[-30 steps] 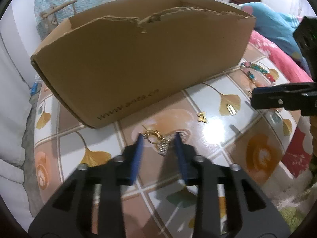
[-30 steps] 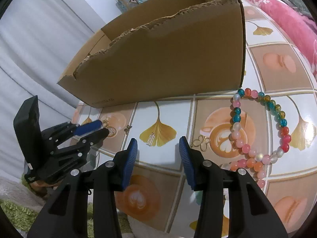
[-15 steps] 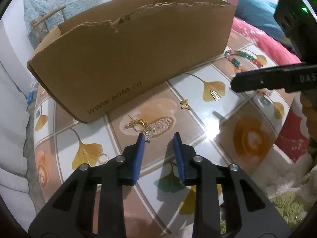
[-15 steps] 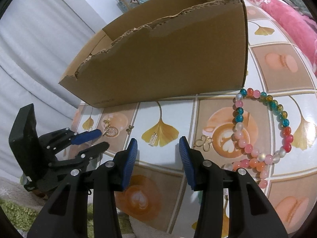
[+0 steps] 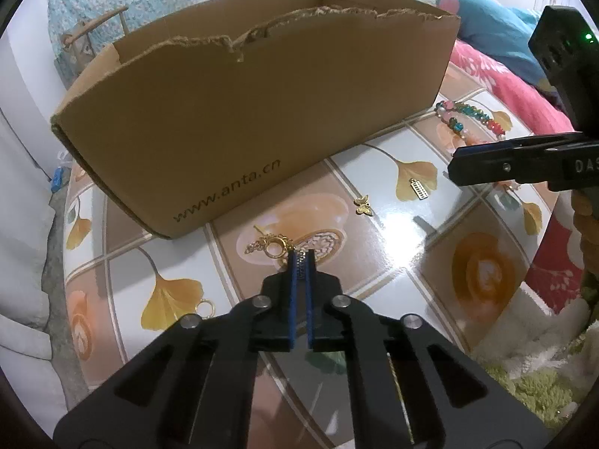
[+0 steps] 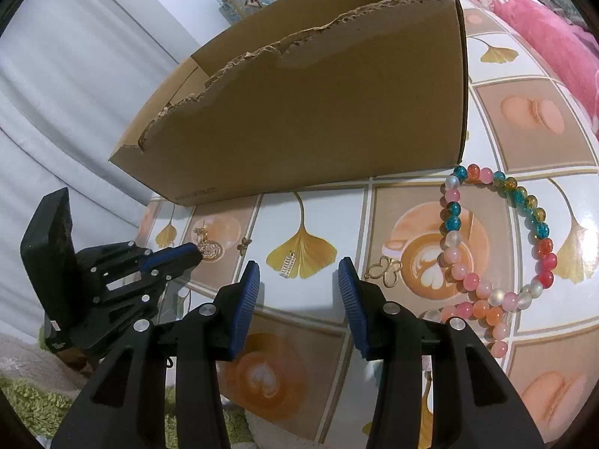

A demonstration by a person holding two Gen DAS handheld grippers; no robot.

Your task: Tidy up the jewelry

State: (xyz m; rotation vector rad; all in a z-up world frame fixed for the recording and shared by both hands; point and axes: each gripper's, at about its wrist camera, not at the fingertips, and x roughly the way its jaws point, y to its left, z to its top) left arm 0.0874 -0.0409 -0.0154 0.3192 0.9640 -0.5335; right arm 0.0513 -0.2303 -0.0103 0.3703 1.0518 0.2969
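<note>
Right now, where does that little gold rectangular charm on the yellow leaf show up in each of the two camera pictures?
Left wrist view: the rectangular charm lies right of centre, on a yellow leaf print, just below and left of the right gripper.
Right wrist view: the charm lies near the centre, just beyond the open blue pads, on the same leaf.
Shared landmark: the cardboard box stands behind it in both.

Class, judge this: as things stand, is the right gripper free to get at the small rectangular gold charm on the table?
Probably yes. The right gripper is open, and the rectangular charm lies bare on the table just ahead of its fingers, with nothing between them.
</note>
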